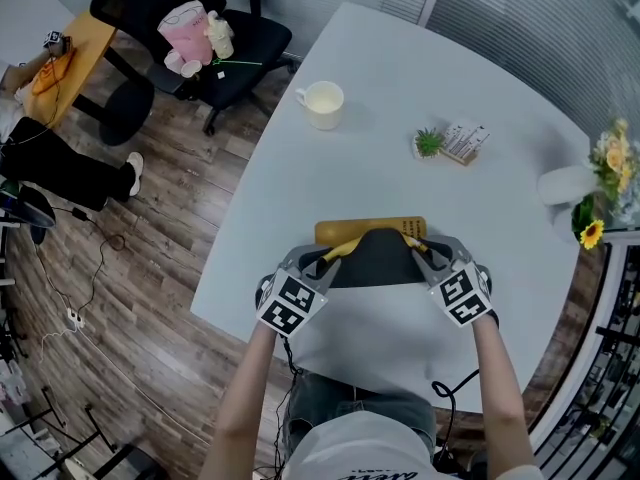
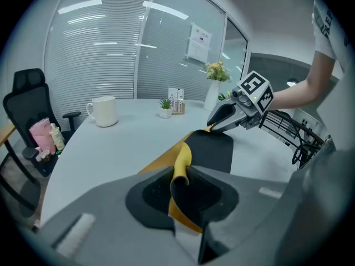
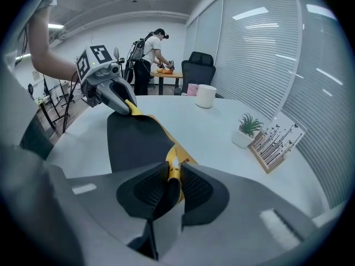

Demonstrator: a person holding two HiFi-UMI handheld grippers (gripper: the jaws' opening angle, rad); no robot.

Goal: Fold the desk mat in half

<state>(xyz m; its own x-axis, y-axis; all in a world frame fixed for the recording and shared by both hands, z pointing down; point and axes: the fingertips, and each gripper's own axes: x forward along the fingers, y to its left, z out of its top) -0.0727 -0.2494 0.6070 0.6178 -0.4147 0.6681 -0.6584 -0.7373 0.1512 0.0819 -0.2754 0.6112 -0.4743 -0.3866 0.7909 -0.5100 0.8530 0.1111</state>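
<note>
The desk mat (image 1: pixel 372 257) lies near the front of the white table (image 1: pixel 400 78), its black underside turned up over a yellow strip at the far edge. My left gripper (image 1: pixel 334 253) is shut on the mat's left corner, and my right gripper (image 1: pixel 416 245) is shut on the right corner. In the left gripper view the yellow corner curls up between my left gripper (image 2: pixel 180 177) pads, and the right gripper (image 2: pixel 215 124) pinches the far corner of the mat (image 2: pixel 213 151). The right gripper view has my right gripper (image 3: pixel 173 173) pressing a thin yellow fold, with the left gripper (image 3: pixel 131 108) across the mat (image 3: pixel 136 140).
A white mug (image 1: pixel 322 103) stands at the table's far left. A small potted plant (image 1: pixel 428 143) and a card stand (image 1: pixel 465 141) sit beyond the mat. A flower vase (image 1: pixel 600 183) is at the right edge. An office chair (image 1: pixel 200 28) holds pink items. A person (image 3: pixel 148 51) stands far off.
</note>
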